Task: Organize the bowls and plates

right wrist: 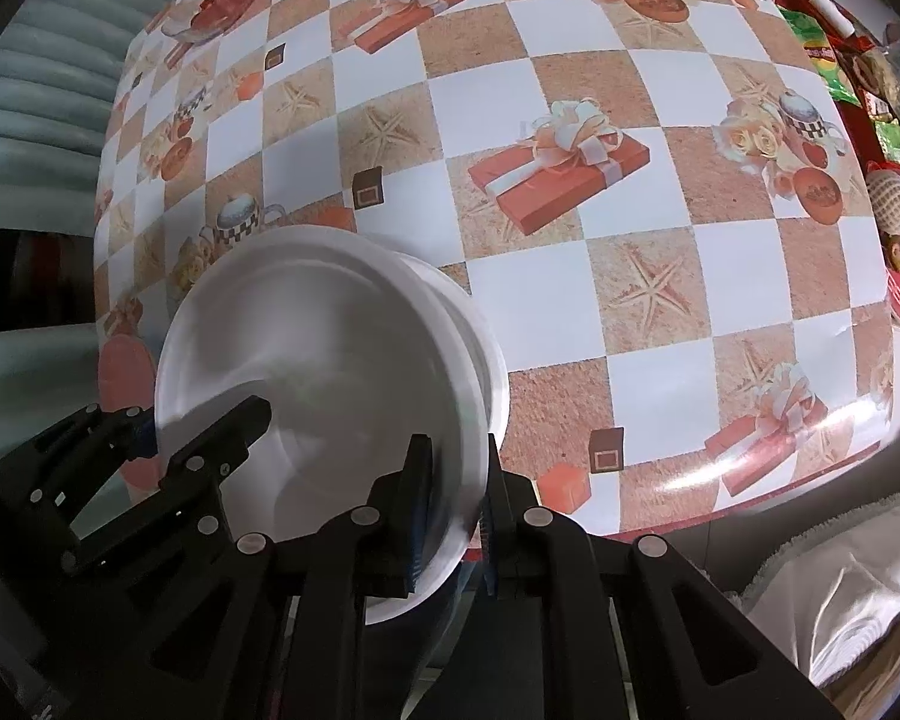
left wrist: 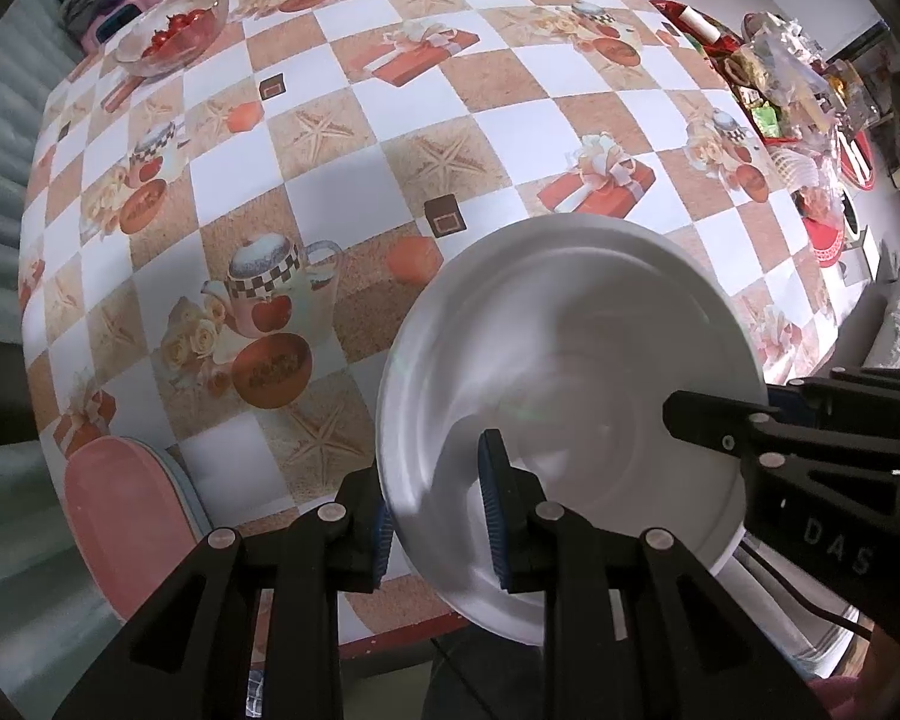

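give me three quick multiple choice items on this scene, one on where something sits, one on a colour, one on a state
1. Where is the clear glass bowl of red fruit?
A. at the table's far left corner
B. inside the white plate
C. on the floor

2. What colour is the flat oval plate at the table's near left edge?
A. green
B. pink
C. black

3. How is the round white plate held?
A. by no gripper
B. by one gripper only
C. by the left hand-held gripper and the right hand-held gripper, one on each side of its rim

Key: 1 A, it sits far across the checked tablecloth; 2 B, its surface is pink; 3 C, both grippers' fingers straddle the rim.
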`<state>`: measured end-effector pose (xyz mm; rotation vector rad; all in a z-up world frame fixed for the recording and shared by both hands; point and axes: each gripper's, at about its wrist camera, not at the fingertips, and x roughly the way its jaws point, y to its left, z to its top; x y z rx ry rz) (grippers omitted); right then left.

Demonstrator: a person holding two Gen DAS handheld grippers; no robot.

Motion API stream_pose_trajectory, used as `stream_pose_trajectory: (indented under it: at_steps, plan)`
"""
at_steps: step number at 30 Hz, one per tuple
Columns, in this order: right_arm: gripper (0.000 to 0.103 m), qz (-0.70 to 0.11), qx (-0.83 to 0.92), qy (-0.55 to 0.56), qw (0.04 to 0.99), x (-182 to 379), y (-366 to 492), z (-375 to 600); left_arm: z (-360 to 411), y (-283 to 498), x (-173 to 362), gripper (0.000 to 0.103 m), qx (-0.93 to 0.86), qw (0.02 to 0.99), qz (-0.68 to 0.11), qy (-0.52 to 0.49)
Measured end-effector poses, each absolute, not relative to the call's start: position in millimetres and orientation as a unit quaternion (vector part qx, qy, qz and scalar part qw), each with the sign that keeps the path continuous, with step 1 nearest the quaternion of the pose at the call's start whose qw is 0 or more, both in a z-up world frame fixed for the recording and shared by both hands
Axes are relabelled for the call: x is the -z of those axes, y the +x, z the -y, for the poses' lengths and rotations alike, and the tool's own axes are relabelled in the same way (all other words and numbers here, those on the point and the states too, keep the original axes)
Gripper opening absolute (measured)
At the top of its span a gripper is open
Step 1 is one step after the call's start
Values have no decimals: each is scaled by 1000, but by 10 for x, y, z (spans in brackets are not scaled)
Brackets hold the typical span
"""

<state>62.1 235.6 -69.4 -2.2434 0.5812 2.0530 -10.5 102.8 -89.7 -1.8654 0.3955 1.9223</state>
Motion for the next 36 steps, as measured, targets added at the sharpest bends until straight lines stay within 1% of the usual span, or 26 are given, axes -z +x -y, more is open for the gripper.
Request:
stream_pose_trajectory:
  at_steps: [1, 2, 3, 4, 5, 6, 7, 8, 9, 10, 15, 16, 17, 20, 23, 28, 29, 31, 32, 36]
  plan:
    - [15, -190, -663, -724, 22, 702, 617, -2360, -1029, -104, 901, 31, -692, 217, -142, -673]
    - [15, -192, -663, -724, 21, 705, 611, -2370, -1028, -102, 903, 35, -692, 218, -143, -673]
    - [15, -194, -662, -724, 21, 708, 606, -2380, -1031, -99, 902, 44, -692, 218, -144, -673]
    - [15, -195, -660, -725, 22, 710, 607, -2386, -1027, -92, 892, 50, -695, 218, -146, -670]
    - [15, -195, -659, -727, 21, 712, 603, -2397, -1024, -88, 881, 63, -697, 217, -148, -667]
    - [16, -193, -657, -729, 22, 713, 601, -2410, -1014, -83, 857, 71, -701, 216, -150, -663]
    - [26, -191, -656, -730, 23, 713, 589, -2423, -1000, -79, 829, 72, -705, 217, -150, -659]
    - [53, -191, -657, -729, 24, 705, 587, -2437, -988, -82, 817, 75, -706, 218, -149, -658]
    - [70, -193, -660, -726, 27, 680, 592, -2465, -964, -82, 788, 78, -707, 220, -146, -656]
    - [88, -193, -664, -722, 26, 650, 587, -2494, -938, -85, 765, 79, -709, 220, -143, -655]
    - [89, -195, -663, -722, 34, 567, 583, -2594, -816, -151, 709, 81, -712, 211, -121, -658]
    - [91, -193, -663, -723, 34, 558, 579, -2600, -794, -163, 705, 81, -709, 211, -117, -662]
    - [103, -190, -663, -723, 35, 538, 591, -2603, -773, -179, 710, 81, -702, 212, -116, -670]
    - [103, -184, -667, -721, 36, 483, 635, -2597, -701, -190, 720, 82, -683, 220, -101, -689]
    - [103, -189, -665, -721, 40, 471, 673, -2596, -649, -151, 716, 85, -690, 198, -117, -686]
    - [103, -188, -659, -727, 44, 501, 686, -2560, -611, -125, 705, 87, -694, 189, -115, -685]
    - [103, -186, -659, -727, 44, 501, 684, -2547, -611, -125, 698, 88, -695, 189, -118, -684]
    - [103, -183, -659, -728, 40, 501, 682, -2519, -606, -123, 690, 95, -698, 186, -119, -681]
    - [103, -181, -659, -729, 39, 502, 681, -2505, -601, -127, 691, 103, -698, 186, -118, -681]
    - [103, -177, -659, -730, 34, 507, 675, -2481, -575, -135, 681, 103, -701, 182, -114, -680]
